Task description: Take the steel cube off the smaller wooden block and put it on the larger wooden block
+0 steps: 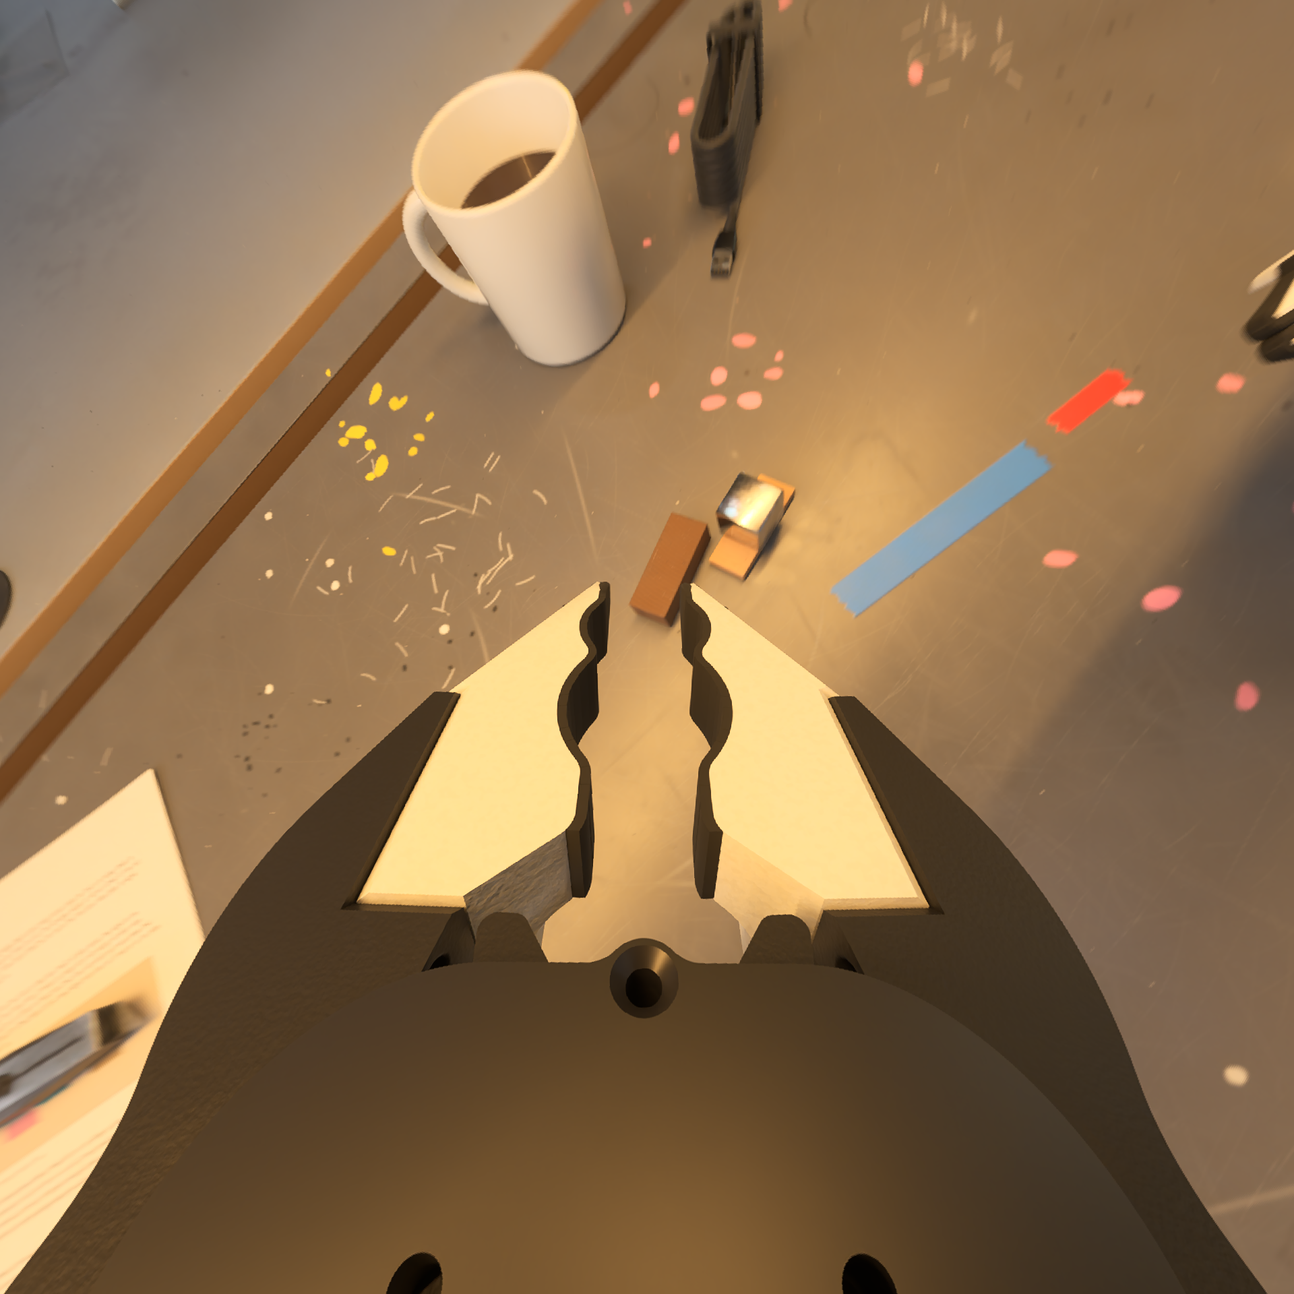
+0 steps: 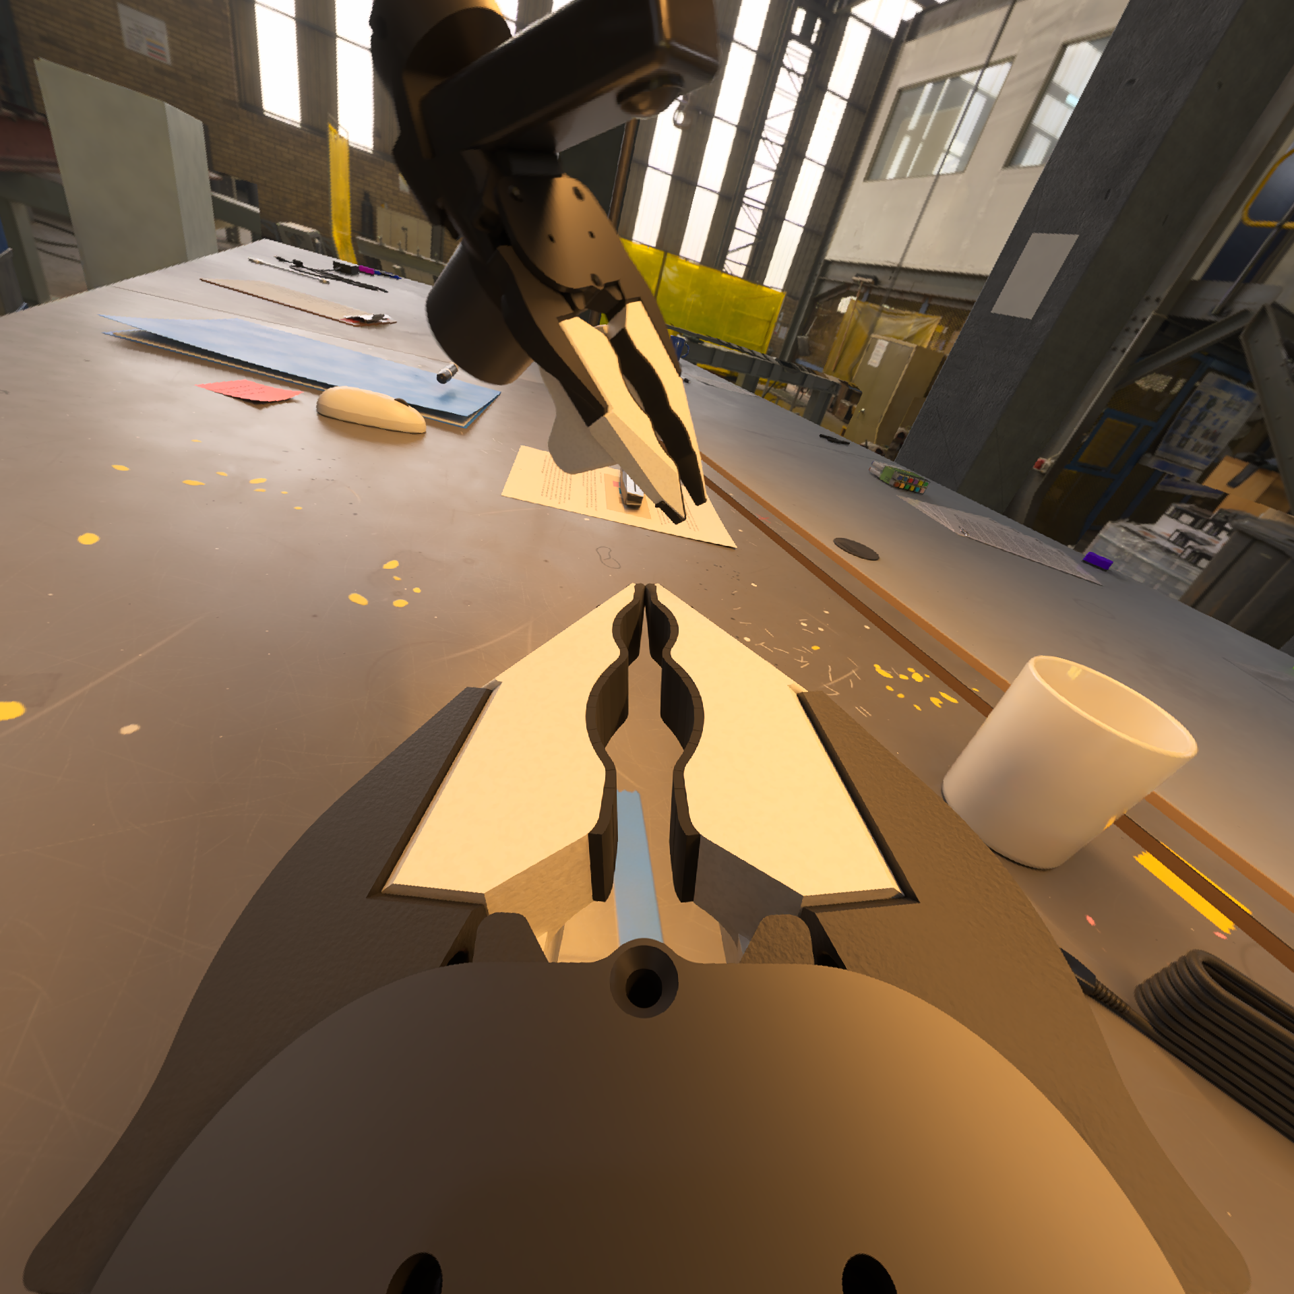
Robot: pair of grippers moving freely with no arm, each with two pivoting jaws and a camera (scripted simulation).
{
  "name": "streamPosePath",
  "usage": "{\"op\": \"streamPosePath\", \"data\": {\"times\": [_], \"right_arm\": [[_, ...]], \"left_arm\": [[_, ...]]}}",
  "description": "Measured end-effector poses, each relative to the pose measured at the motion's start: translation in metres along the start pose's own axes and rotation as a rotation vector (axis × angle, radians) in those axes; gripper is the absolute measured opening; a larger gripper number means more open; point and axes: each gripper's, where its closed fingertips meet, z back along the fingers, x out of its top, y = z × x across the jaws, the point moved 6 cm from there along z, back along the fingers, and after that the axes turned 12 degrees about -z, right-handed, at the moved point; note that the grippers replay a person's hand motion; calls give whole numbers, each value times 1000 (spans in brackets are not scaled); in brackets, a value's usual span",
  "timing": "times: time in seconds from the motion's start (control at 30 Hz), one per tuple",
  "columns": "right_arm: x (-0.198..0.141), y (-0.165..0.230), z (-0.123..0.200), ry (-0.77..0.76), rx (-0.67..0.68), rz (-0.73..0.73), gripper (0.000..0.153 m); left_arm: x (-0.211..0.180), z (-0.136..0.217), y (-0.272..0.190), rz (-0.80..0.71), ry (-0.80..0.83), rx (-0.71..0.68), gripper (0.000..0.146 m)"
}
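The steel cube (image 1: 749, 505) sits on the smaller, light wooden block (image 1: 735, 553) on the grey table. The larger, darker wooden block (image 1: 669, 568) lies flat just left of it, close beside it. My left gripper (image 1: 648, 592) is open and empty, held above the table, with its tips just short of the near end of the larger block. It also shows in the right wrist view (image 2: 685, 505), tilted down over the table. My right gripper (image 2: 644, 592) is shut and empty, low over the table. The cube and blocks do not show in the right wrist view.
A white mug (image 1: 518, 217) (image 2: 1057, 763) stands beyond the blocks near a brown strip in the table. A black coiled cable (image 1: 728, 105) (image 2: 1218, 1029) lies past it. Blue tape (image 1: 942, 536) and red tape (image 1: 1085, 400) are stuck right of the blocks. A paper sheet (image 1: 70, 945) (image 2: 616, 497) lies nearby.
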Motion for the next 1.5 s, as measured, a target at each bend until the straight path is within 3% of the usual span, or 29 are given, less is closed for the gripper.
{"op": "streamPosePath", "data": {"times": [0.33, 0.57, 0.8, 1.17, 1.5], "right_arm": [[1, 2, 0, 5, 4, 16, 0], [-2, 5, -2, 24, 17, 28, 0], [-2, 8, -2, 27, 28, 28, 0], [-2, 9, -3, 30, 34, 30, 0], [-2, 10, -3, 30, 36, 30, 0]], "left_arm": [[14, -63, 6, -306, 298, -257, 35], [16, -109, -6, -340, 341, -395, 35], [16, -131, -22, -349, 327, -513, 35], [9, -141, -30, -353, 375, -546, 26], [2, -122, -3, -326, 440, -426, 26]]}}
